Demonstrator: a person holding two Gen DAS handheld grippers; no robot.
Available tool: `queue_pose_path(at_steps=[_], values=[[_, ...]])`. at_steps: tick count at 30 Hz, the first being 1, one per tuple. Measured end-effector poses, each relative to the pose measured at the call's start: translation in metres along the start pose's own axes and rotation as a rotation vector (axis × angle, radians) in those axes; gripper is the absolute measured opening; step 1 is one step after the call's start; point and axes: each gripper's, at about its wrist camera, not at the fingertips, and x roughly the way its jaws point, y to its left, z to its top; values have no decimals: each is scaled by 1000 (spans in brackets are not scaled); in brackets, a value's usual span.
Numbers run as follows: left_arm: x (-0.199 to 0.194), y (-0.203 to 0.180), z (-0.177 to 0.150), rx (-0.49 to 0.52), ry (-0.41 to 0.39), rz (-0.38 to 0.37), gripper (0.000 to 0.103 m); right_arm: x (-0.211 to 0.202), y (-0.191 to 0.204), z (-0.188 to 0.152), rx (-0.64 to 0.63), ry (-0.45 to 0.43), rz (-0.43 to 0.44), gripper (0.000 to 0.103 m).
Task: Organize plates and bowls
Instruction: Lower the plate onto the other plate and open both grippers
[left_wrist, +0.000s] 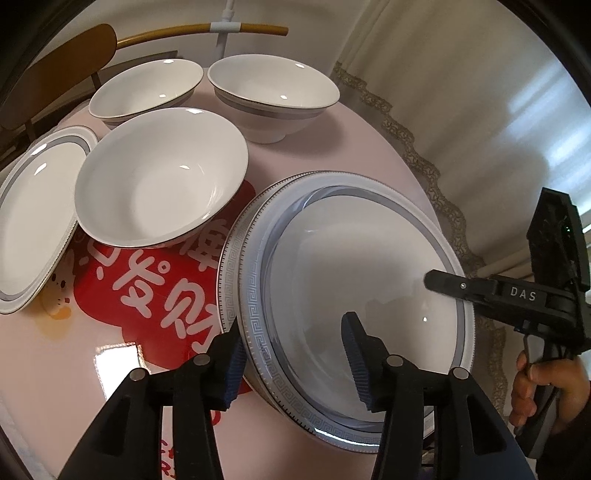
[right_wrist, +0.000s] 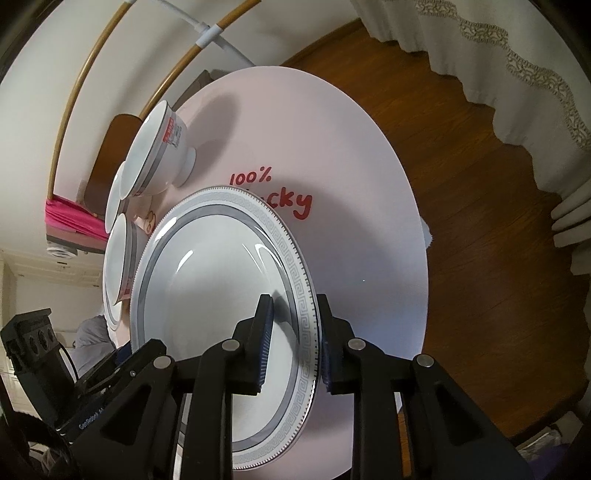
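Two grippers meet on the same plate (left_wrist: 365, 295), the large one with the grey band and key-pattern rim, which sits on another plate of the same kind at the near edge of the round pink table (left_wrist: 44, 369). Your left gripper (left_wrist: 295, 354) stands with its fingers spread wide: one blue pad is outside the rim and the other hangs over the plate's well, and neither presses on the china. Your right gripper (right_wrist: 293, 345) straddles the opposite rim, one finger over the well and one outside the edge, with gaps showing on both sides, so it is not clamped either. From the left wrist view you can see that gripper's upper finger reaching in over the rim, your hand (left_wrist: 543, 387) around its handle.

Three white bowls (left_wrist: 162, 177) stand farther back on the table, one close to the plate stack and two behind it side by side. A further plate (left_wrist: 33, 218) with a grey band lies at the left edge, just beside the nearest bowl. Red lettering and a red sticker (left_wrist: 147, 291) mark the tabletop between them.
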Motion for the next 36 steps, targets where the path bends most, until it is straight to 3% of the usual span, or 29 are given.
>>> queue_pose_path(at_steps=[16, 25, 28, 36], values=[[-9, 1, -4, -6, 11, -4, 51, 6, -3, 1, -16, 1, 35, 23], [-14, -1, -10, -10, 6, 13, 53, 8, -9, 1, -33, -3, 88, 19], [-15, -2, -13, -14, 9, 26, 59, 9, -12, 1, -35, -3, 115, 18], [-9, -1, -19, -11, 9, 33, 59, 13, -16, 0, -51, -7, 171, 14]])
